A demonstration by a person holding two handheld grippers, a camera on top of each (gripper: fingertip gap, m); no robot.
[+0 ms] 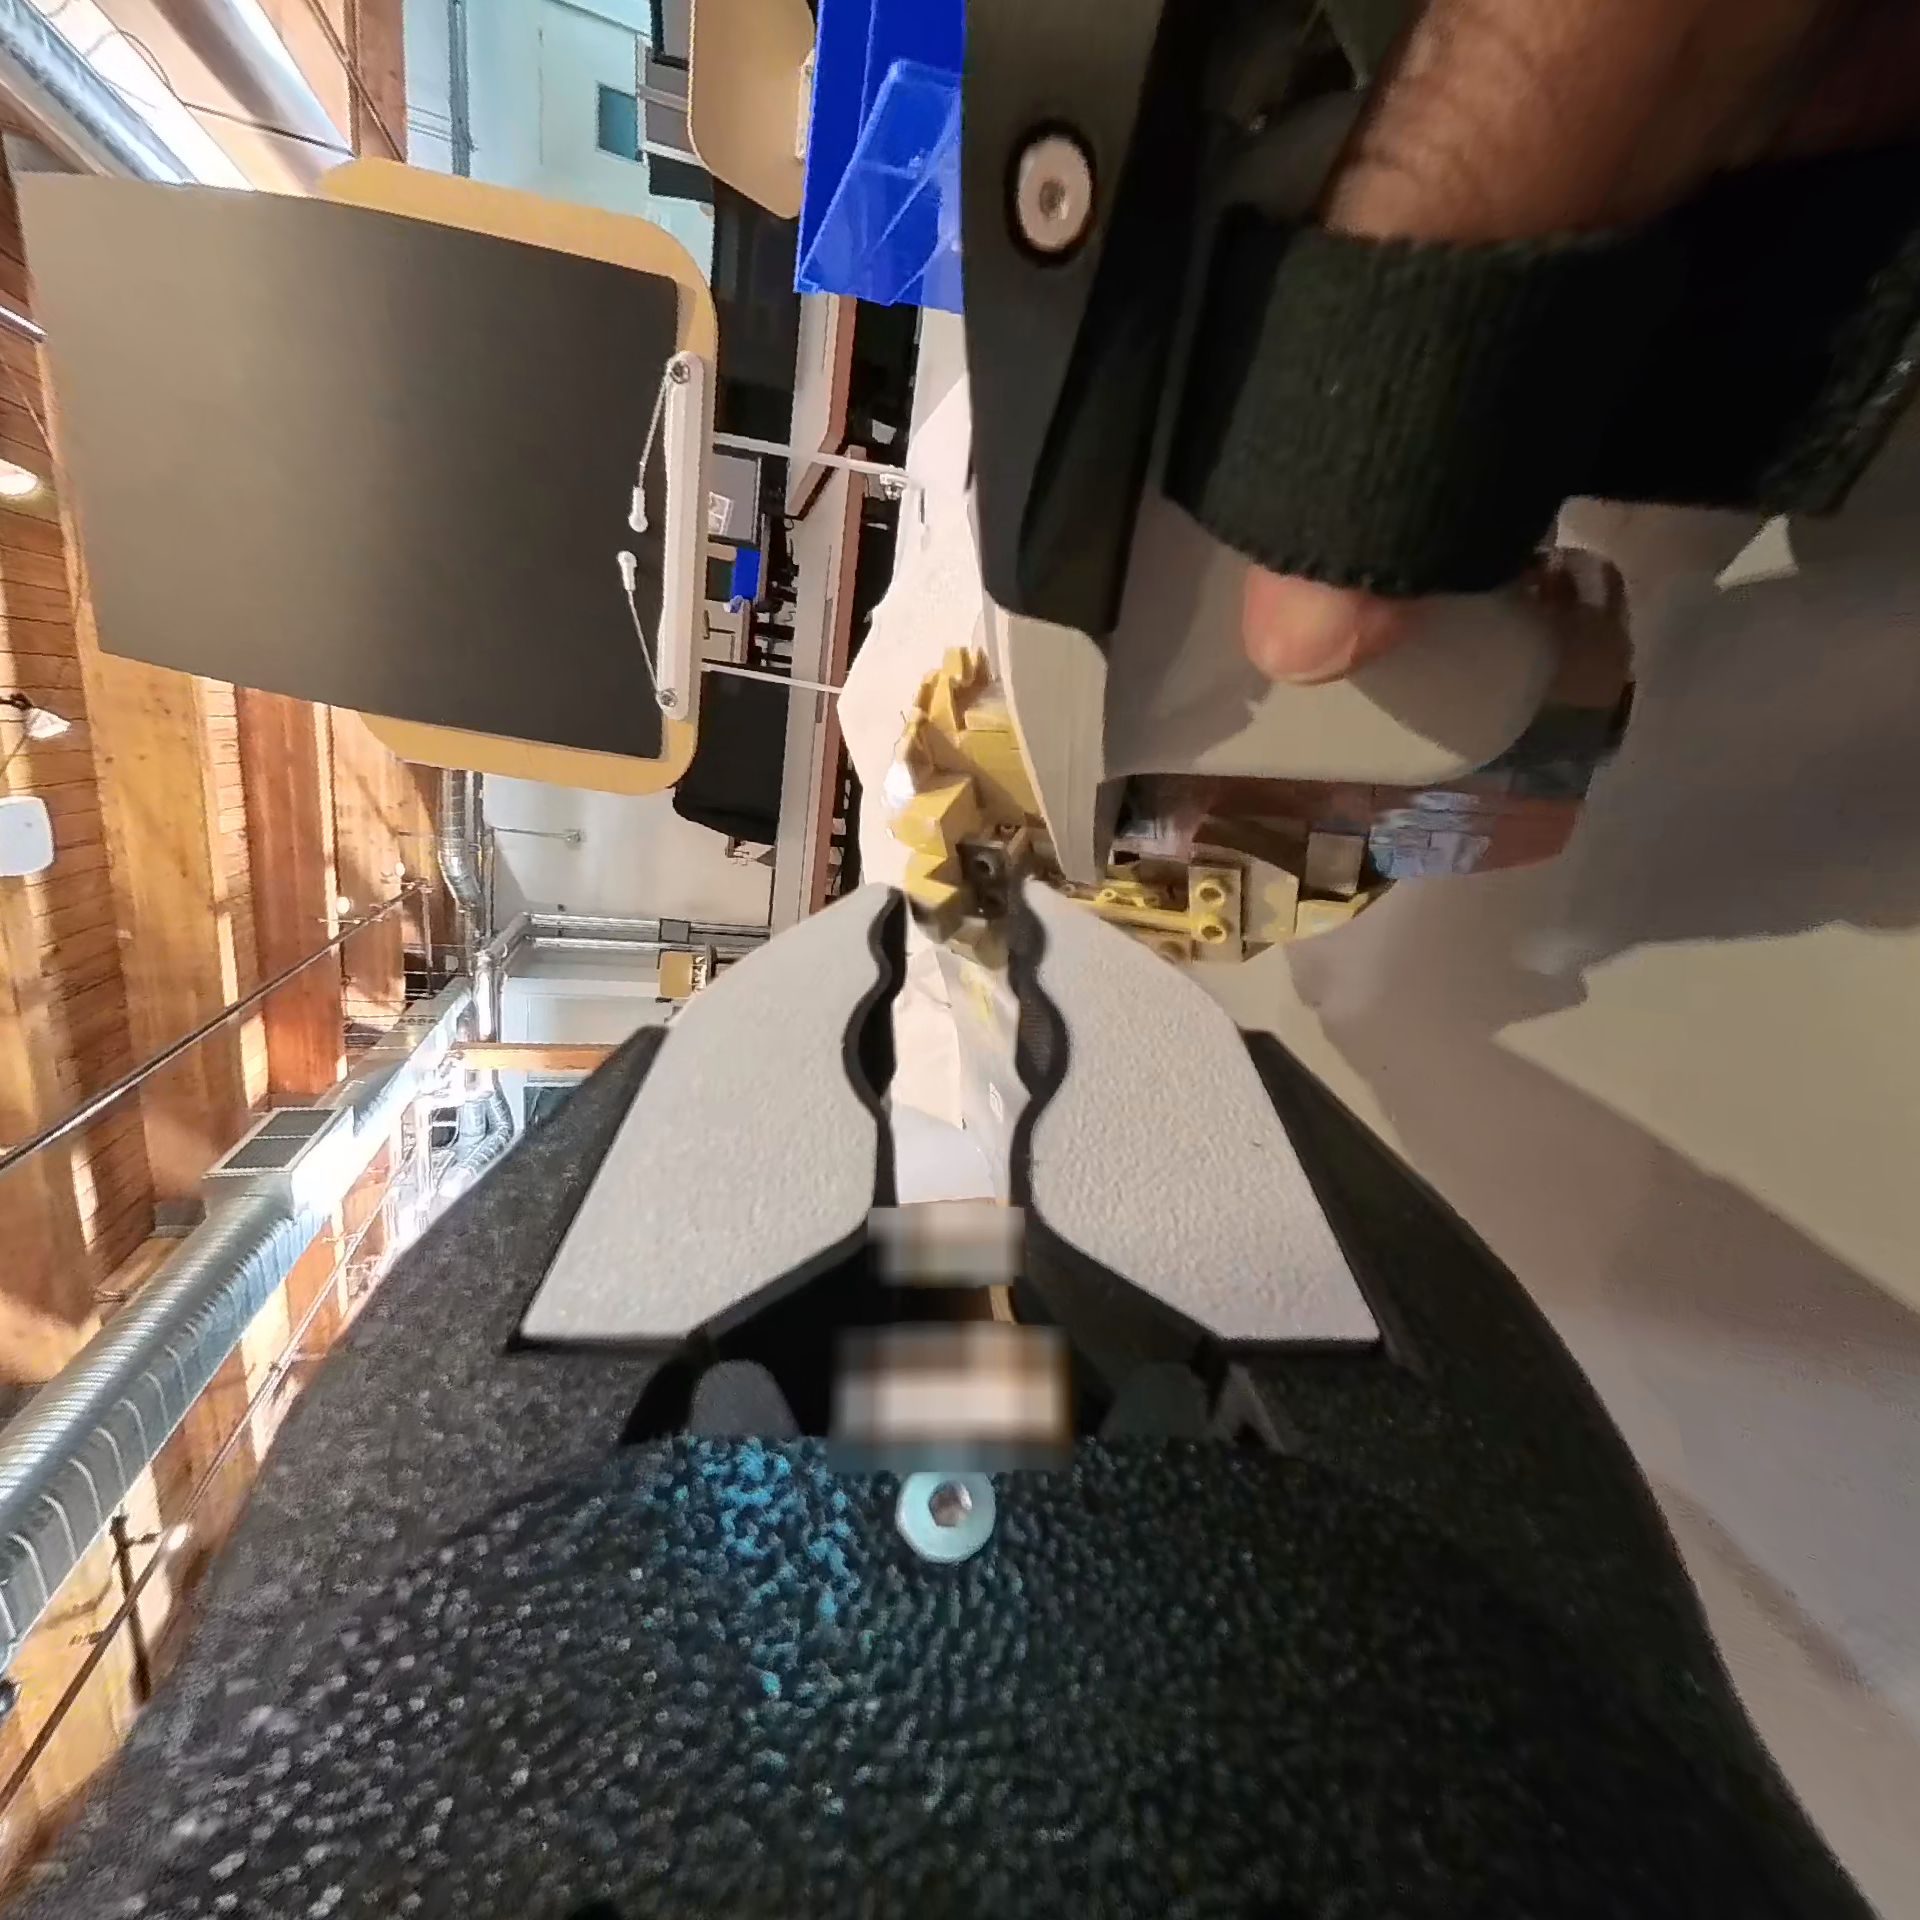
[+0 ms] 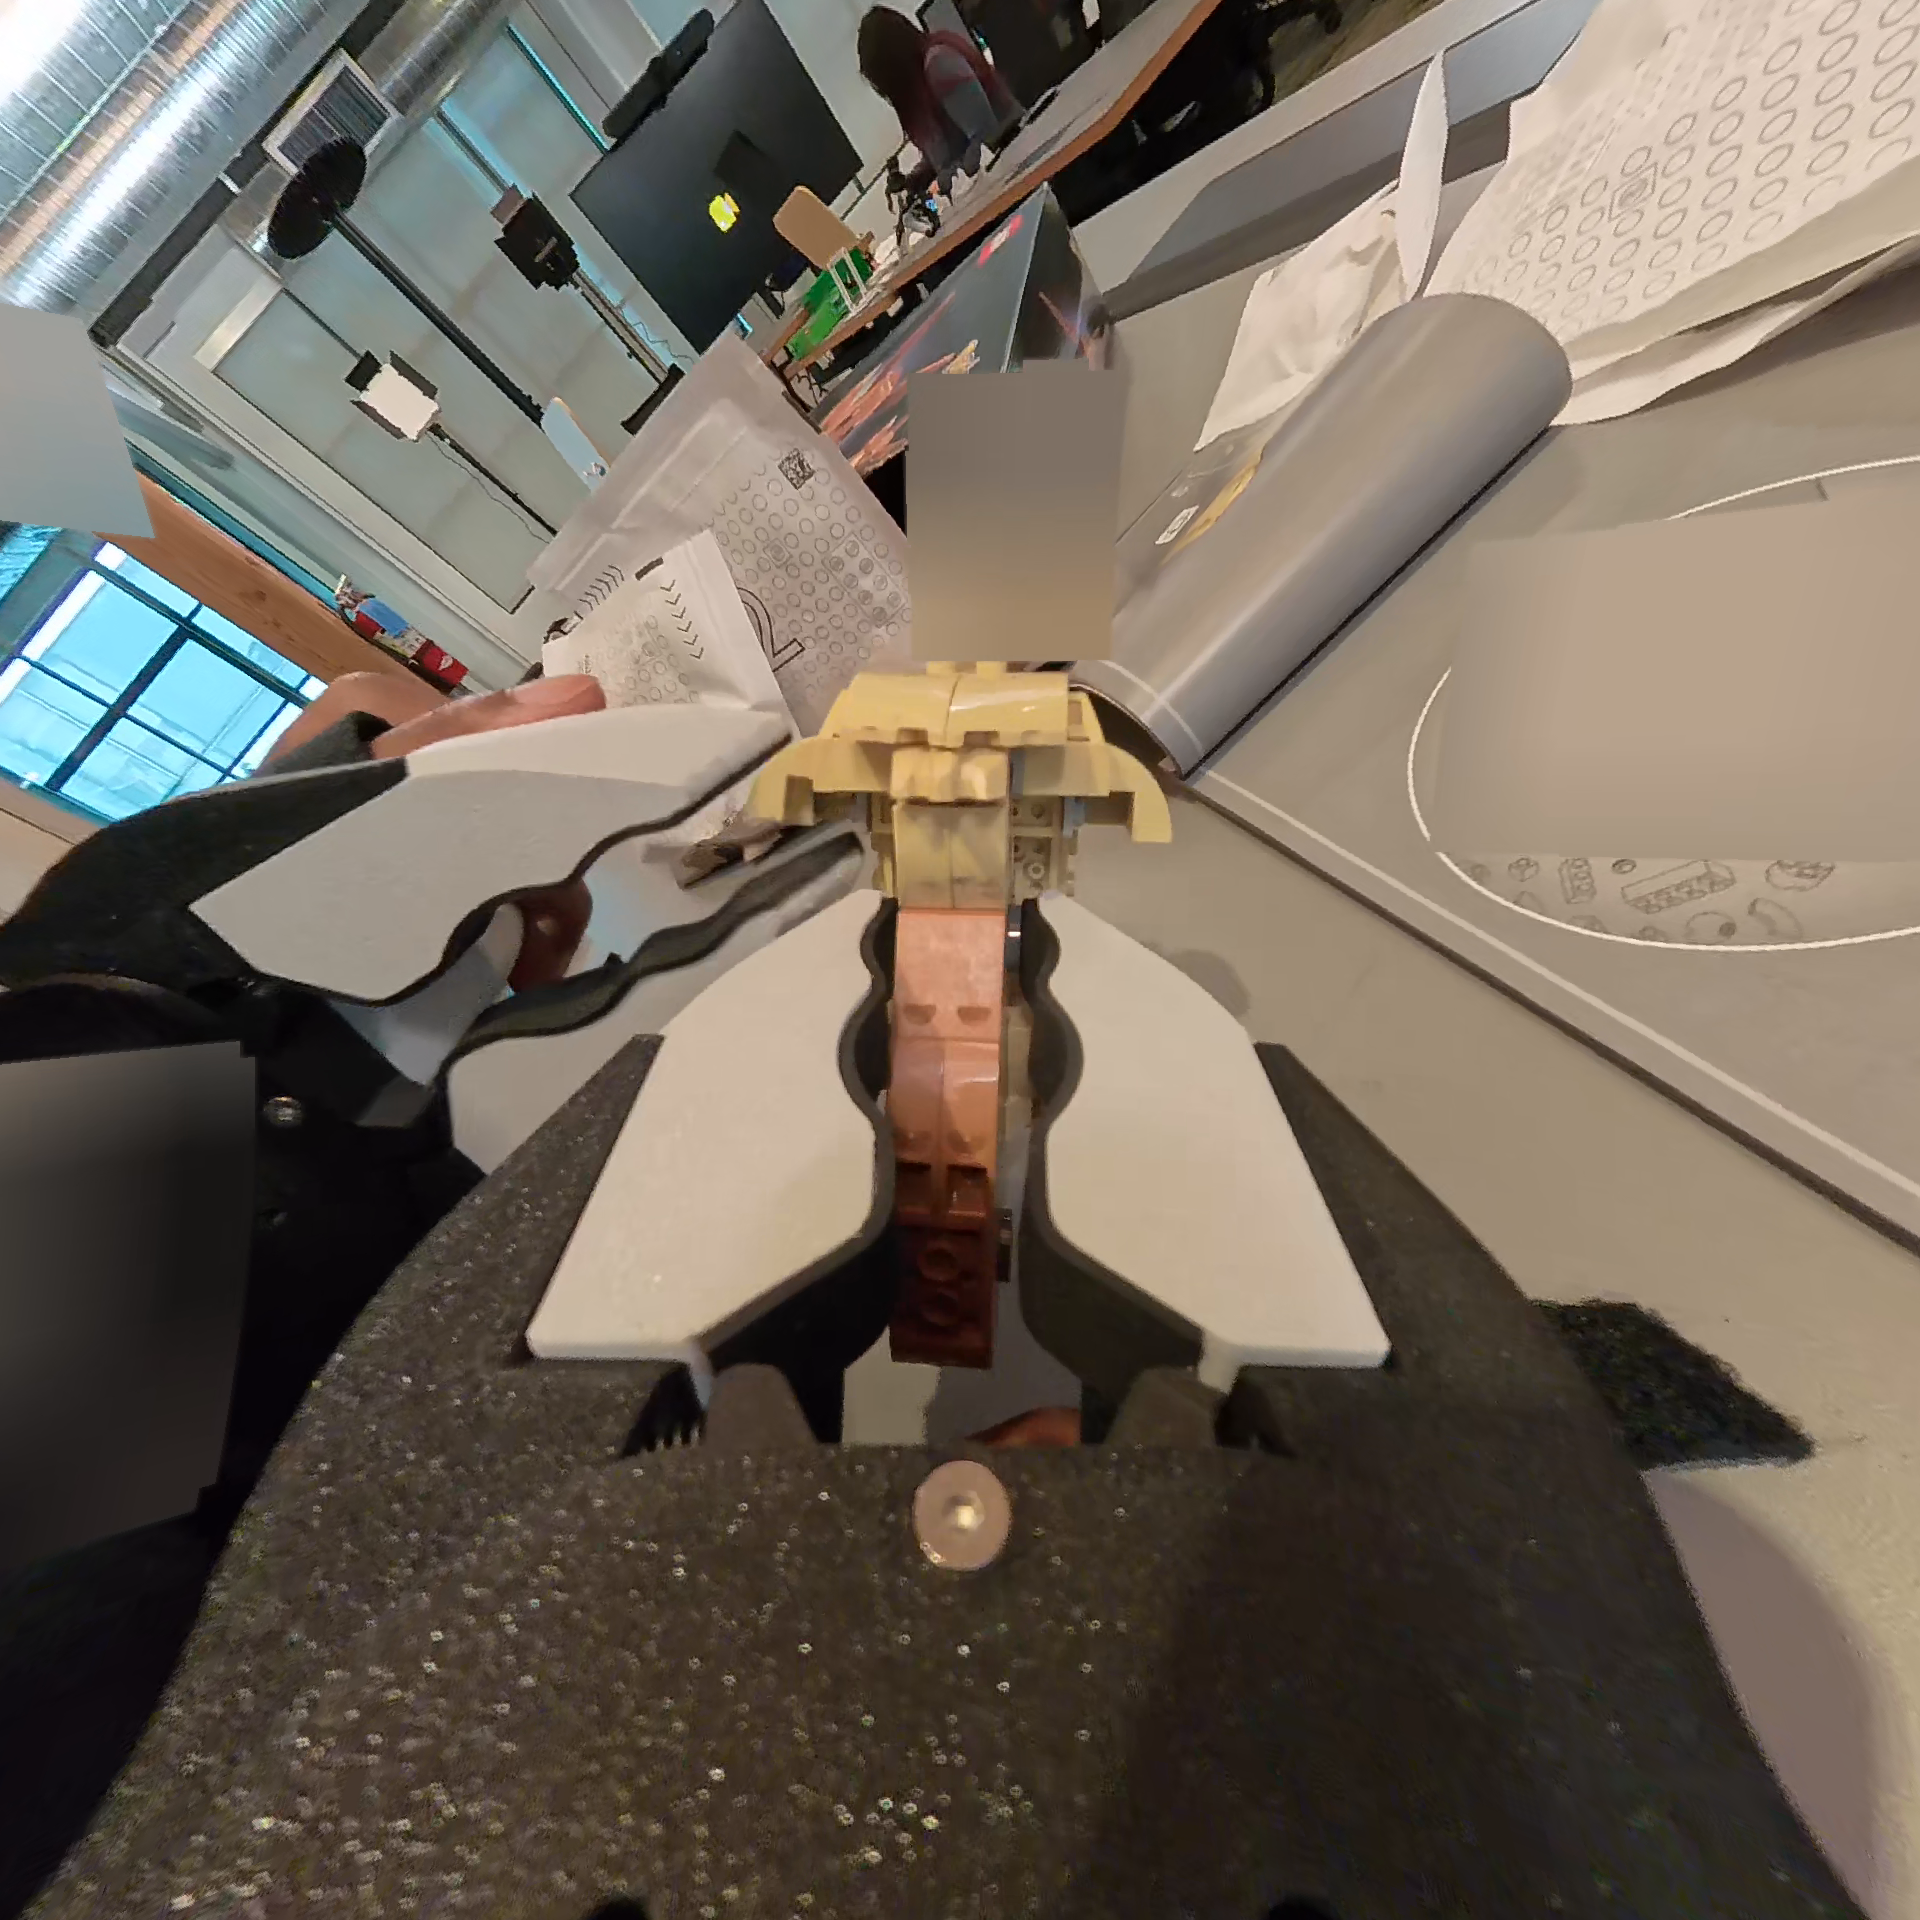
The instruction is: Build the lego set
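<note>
Two grippers at one brick model

Found the right gripper point(image 2: 951, 914) clamped on a brick model point(image 2: 966, 748), both pads pressed against its brown lower part, which ran back between the fingers toward the camera. Saw the model's tan upper part spread out just past the fingertips, wider than the jaws themselves. Noted the model lifted clear of the grey table point(image 2: 1351, 1143) that lay beneath and to the right of the jaws.

Saw the left gripper point(image 1: 961, 904) reaching in from the left of the right jaws, its fingers apart. Made out a small dark piece point(image 1: 985, 868) right at its fingertips, against the tan side of the model; could not tell whether either pad pressed on it. Found the tips just beside the model's tan part, under its overhanging edge.

Saw a gloved hand point(image 1: 1558, 125) gripping the right gripper's body, above and to the right of the left jaws. Noted a rolled grey booklet point(image 2: 1351, 520) beyond the right jaws and to their right, and white paper bags point(image 2: 727, 582) beyond them to the left, behind the left gripper's fingers.
</note>
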